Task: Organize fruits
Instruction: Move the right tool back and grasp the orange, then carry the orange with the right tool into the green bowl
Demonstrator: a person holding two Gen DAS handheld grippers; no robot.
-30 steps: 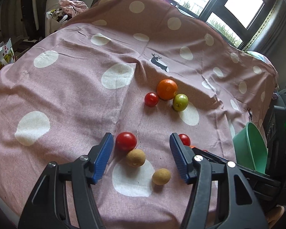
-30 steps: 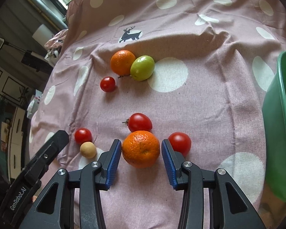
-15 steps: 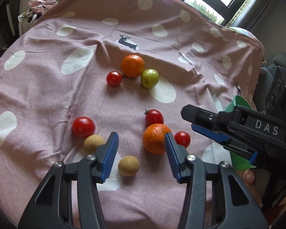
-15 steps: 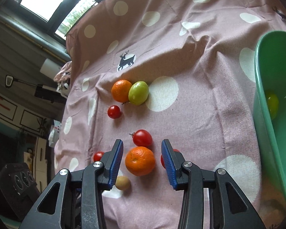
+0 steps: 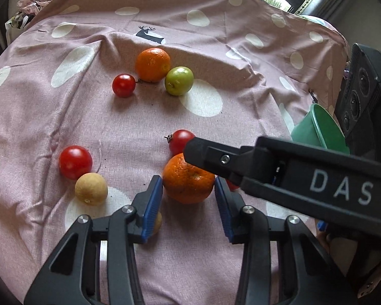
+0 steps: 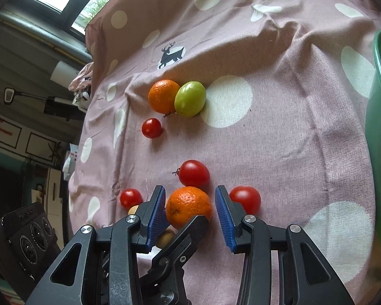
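The left hand-held gripper is open, its blue-padded fingers flanking a round, dimpled orange lying on the pink, white-dotted cloth over the tabletop; whether the pads touch the peel cannot be told. The right hand-held gripper is open too and frames the same orange from the other side, one black finger of the left tool crossing in front of it. At 12 o'clock from the orange, touching it or nearly so, sits a stemmed red tomato. At 9 o'clock lie a second red tomato and a tan, round fruit. Far at 11 o'clock a second orange touches a green fruit, with a small red tomato just beside them. A green plastic basin stands at 2 o'clock.
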